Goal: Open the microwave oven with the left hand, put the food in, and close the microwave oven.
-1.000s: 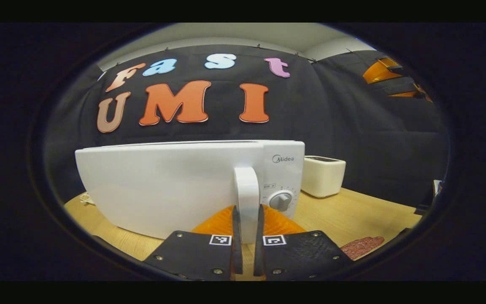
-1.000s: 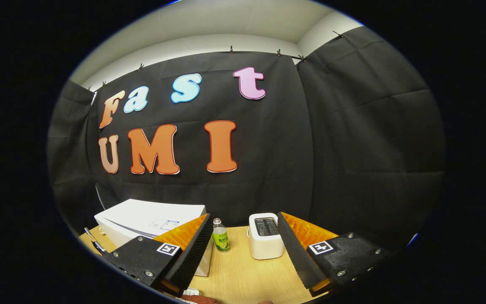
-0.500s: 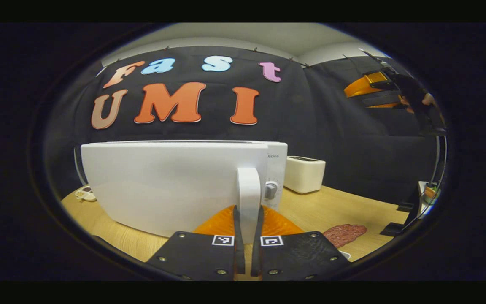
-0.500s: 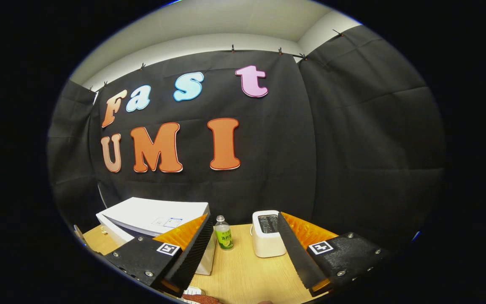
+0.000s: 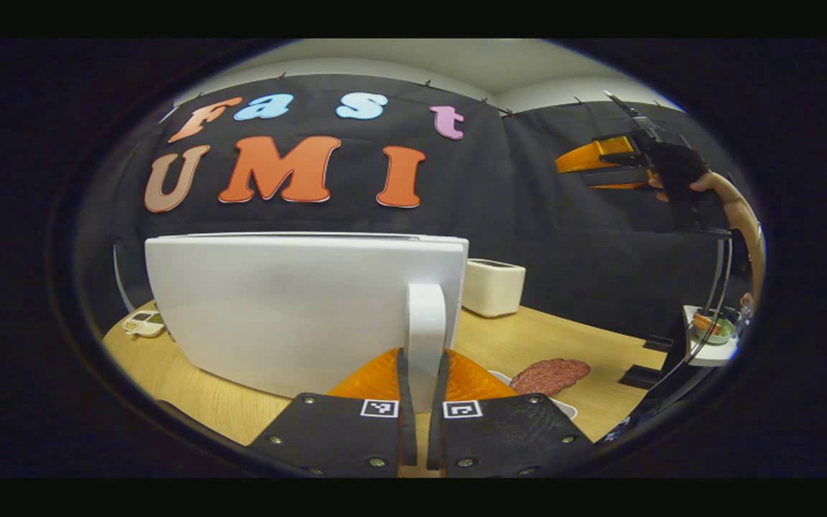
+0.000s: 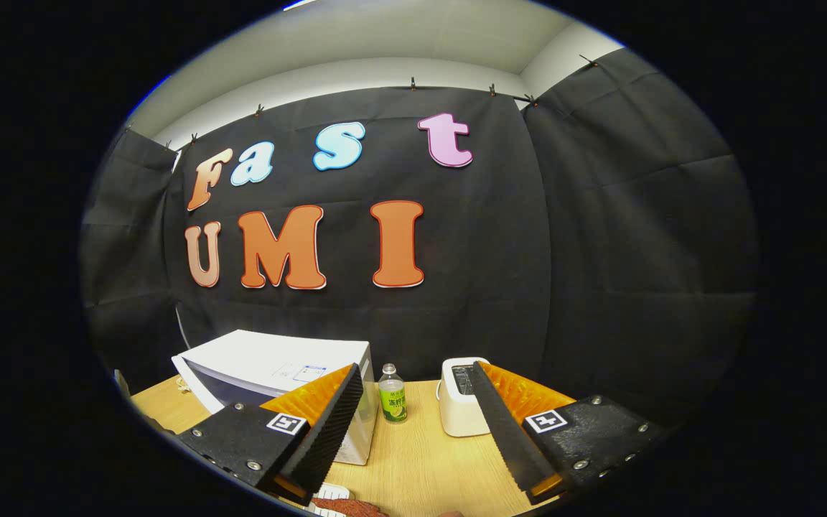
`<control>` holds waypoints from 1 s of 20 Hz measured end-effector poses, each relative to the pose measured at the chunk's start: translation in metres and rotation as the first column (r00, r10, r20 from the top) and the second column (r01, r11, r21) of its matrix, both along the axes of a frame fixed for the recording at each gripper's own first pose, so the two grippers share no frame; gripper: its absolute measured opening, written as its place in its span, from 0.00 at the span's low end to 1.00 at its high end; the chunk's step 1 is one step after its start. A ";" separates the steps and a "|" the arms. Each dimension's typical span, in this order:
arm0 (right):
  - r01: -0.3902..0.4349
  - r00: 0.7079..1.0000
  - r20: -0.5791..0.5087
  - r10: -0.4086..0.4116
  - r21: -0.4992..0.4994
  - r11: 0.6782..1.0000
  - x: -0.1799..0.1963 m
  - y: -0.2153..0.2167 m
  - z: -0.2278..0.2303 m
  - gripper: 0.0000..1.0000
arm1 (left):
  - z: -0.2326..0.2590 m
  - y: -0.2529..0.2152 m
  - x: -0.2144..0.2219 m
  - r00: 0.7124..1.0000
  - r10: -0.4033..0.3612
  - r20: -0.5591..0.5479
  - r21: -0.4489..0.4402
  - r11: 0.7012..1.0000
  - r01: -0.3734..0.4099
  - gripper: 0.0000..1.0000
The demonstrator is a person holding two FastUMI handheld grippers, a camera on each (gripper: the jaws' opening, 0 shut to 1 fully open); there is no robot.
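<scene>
The white microwave's door (image 5: 291, 301) stands swung partly outward, hiding the control panel. My left gripper (image 5: 421, 357) is shut on the door's upright white handle (image 5: 426, 316), one finger on each side. A reddish slab of food (image 5: 551, 374) lies on a white plate (image 5: 566, 408) to the right of the door. In the right gripper view the microwave (image 6: 291, 362) sits low at left with a dark gap along its front. My right gripper (image 6: 413, 424) hangs open high above the table, nothing between its fingers. It also appears far off as the right gripper (image 5: 600, 161), held by a hand (image 5: 718, 188).
A white toaster (image 5: 494, 286) (image 6: 461, 398) stands behind the microwave's right side, with a small green-labelled bottle (image 6: 390, 393) between them. A small dish (image 5: 142, 324) lies at the table's left. A side stand (image 5: 708, 337) with bowls is at far right. The wooden table (image 5: 586, 345) is bare beyond the plate.
The door has swung outward with my left gripper on its handle, covering the dial and panel. More of the food and plate has come into view. The right gripper stays open, barely moved.
</scene>
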State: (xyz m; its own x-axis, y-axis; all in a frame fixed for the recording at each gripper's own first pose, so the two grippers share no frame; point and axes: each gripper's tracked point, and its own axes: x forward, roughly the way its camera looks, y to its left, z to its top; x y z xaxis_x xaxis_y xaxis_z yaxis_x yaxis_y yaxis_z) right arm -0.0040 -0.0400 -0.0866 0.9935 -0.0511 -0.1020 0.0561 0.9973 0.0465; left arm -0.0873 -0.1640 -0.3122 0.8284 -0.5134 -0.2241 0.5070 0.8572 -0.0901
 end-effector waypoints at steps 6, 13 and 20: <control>-0.048 0.999 -0.017 0.048 -0.015 0.999 -0.009 0.029 -0.015 0.95 | 0.008 0.055 -0.063 0.997 -0.078 0.001 -0.002 0.997 0.078 0.07; -0.119 0.992 -0.037 0.119 0.006 0.993 -0.013 0.071 -0.033 0.97 | 0.016 0.128 -0.109 1.000 0.016 0.020 0.023 1.000 -0.016 0.04; -0.170 0.983 -0.058 0.172 0.045 0.984 -0.017 0.099 -0.057 0.95 | 0.019 0.208 -0.146 0.973 0.229 0.011 0.066 0.971 -0.229 0.18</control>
State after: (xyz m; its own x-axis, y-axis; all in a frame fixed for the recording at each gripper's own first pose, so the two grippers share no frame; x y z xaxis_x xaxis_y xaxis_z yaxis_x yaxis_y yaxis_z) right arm -0.0208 0.0588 -0.1436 0.9790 0.1243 -0.1613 -0.1111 0.9899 0.0885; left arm -0.2330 0.0436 -0.2931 0.9229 -0.2941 -0.2484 0.2967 0.9546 -0.0277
